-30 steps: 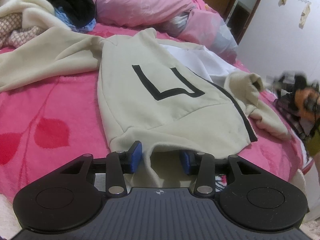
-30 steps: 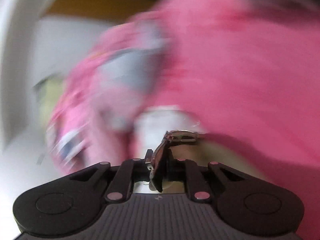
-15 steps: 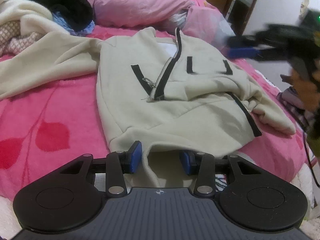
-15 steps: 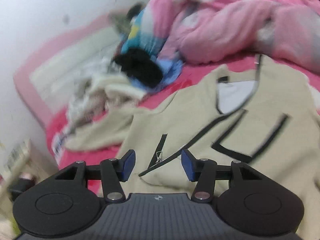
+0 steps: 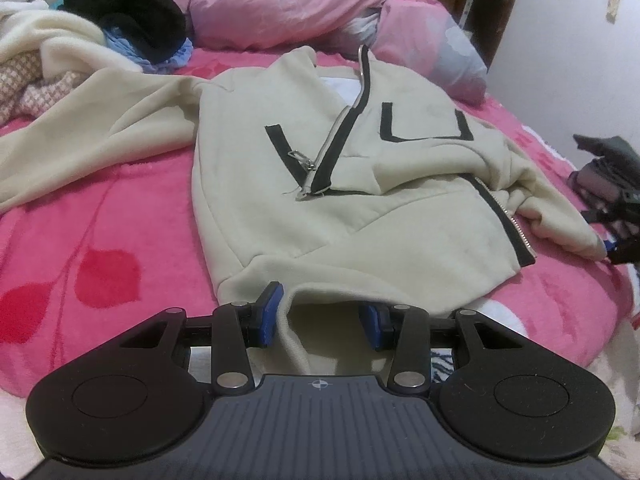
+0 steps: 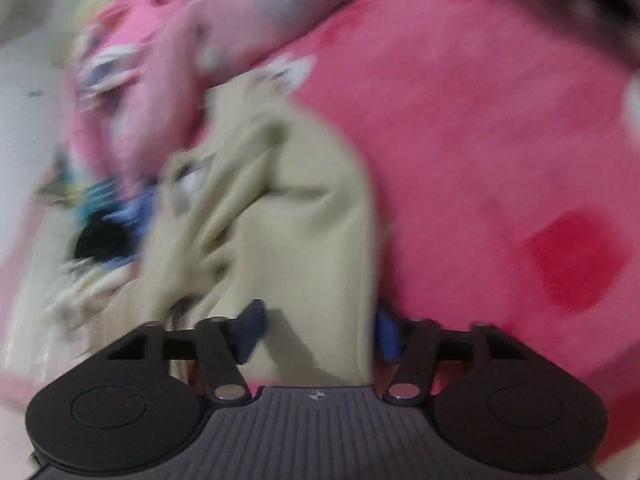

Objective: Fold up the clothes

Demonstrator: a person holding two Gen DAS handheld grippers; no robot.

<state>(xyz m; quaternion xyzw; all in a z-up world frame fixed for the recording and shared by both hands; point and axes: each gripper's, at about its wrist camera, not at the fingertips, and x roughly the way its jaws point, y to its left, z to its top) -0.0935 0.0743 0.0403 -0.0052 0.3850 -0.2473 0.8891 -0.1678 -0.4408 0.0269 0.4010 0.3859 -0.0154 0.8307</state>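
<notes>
A cream zip jacket [image 5: 320,208] with black trim lies front up on the pink bed [image 5: 100,220], both front panels laid over the body. Its left sleeve [image 5: 100,120] stretches out to the left. The right sleeve cuff [image 5: 572,232] lies bunched at the jacket's right side. My left gripper [image 5: 322,318] sits at the bottom hem, jaws apart, with slack hem cloth lying between the pads. My right gripper [image 6: 316,332] stands open low over the cream sleeve [image 6: 304,220] in a blurred view. It also shows at the right edge as the right gripper [image 5: 616,240], beside the cuff.
A heap of clothes [image 5: 40,60] with a black garment [image 5: 132,12] lies at the back left. A pink duvet [image 5: 300,4] is bunched along the back. Dark plaid clothing [image 5: 604,160] sits at the right edge of the bed, near a white wall.
The right gripper carried the zip edge across, laying the right front panel over the body, let go and swung down to the right sleeve. The left gripper stayed at the hem.
</notes>
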